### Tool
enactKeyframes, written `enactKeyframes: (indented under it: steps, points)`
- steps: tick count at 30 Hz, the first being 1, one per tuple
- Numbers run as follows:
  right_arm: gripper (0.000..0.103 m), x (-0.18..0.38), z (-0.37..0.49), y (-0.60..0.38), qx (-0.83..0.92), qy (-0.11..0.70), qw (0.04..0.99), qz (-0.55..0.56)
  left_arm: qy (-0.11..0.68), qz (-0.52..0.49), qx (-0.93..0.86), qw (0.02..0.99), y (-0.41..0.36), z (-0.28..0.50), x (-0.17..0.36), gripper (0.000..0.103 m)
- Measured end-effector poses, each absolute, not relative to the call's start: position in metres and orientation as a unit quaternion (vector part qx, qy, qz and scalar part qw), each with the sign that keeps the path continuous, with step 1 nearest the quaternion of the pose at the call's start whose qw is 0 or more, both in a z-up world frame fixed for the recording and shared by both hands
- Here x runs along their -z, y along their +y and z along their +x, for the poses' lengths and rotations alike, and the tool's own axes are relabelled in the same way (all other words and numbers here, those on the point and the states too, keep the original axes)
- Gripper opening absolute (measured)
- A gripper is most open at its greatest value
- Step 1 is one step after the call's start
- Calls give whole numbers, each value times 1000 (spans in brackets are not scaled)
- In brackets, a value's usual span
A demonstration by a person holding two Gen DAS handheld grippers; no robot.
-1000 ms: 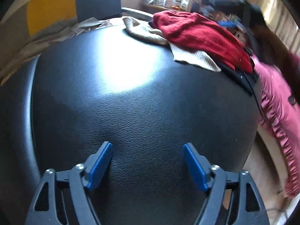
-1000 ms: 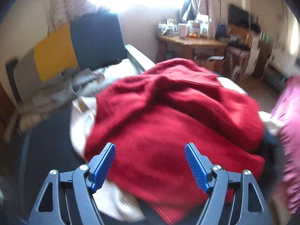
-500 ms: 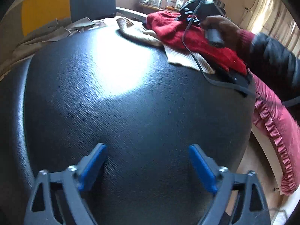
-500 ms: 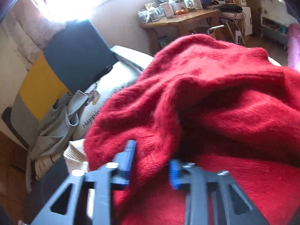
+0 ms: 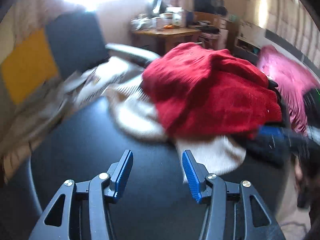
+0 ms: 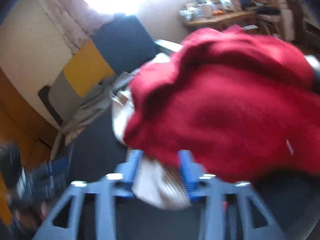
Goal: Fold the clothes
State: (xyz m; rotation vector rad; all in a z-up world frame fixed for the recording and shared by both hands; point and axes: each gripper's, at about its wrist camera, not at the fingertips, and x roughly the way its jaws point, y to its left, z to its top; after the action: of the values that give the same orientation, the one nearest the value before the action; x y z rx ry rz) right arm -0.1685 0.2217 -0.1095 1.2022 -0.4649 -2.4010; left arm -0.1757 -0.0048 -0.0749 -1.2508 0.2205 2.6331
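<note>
- Red knit sweater [image 5: 210, 92] was heaped on the far right part of the black leather-like surface [image 5: 96, 140], lying over a cream ribbed garment [image 5: 212, 156]; a pink ruffled cloth [image 5: 288, 80] lay just beside the heap, further right.
- Left gripper [image 5: 157, 172] was shown above bare surface, near the heap but apart from it; its jaws were closing from a wide gap, and nothing was between them.
- Right gripper [image 6: 160, 170] was shown at the near edge of the heap; its jaws were opening, with a blurred fold of cream cloth [image 6: 160, 182] between them. Whether the pads pressed on that fold could not be told.
- Selection of one garment was judged to be the step in hand; no fold had yet been made.
- A single layer of the sweater's hem was best taken, so that the cream garment beneath was not dragged along.
- Bare surface at the near left was judged suitable for spreading the garment flat before folding.
</note>
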Motion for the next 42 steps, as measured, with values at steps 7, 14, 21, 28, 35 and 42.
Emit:
enactKeyframes:
  steps: [7,14,21,28,35,42]
  points:
    - [68,120,-143,240,882,-160,163,413,123,-414,-891,143,64,-244,79,52]
    - [81,117,-132,272,900,-180,132,375,196,-421,-882,86,99,-296,106,52]
    - [103,99,-119,305,938,-150,46,310,102,-468,-876,58,67,-332,131,6]
    - [99,112,-176,353,916,-229,24,329,-40,-410,-902,128,34,-312,71,5]
    - [15,119,-201,341,894,-220,14,390,-112,-370,-906,172,10,-290,14,5]
    - [12,79,-154,295,886,-238,140,373,-159,-325,-913,190,-23,-221,-30,5]
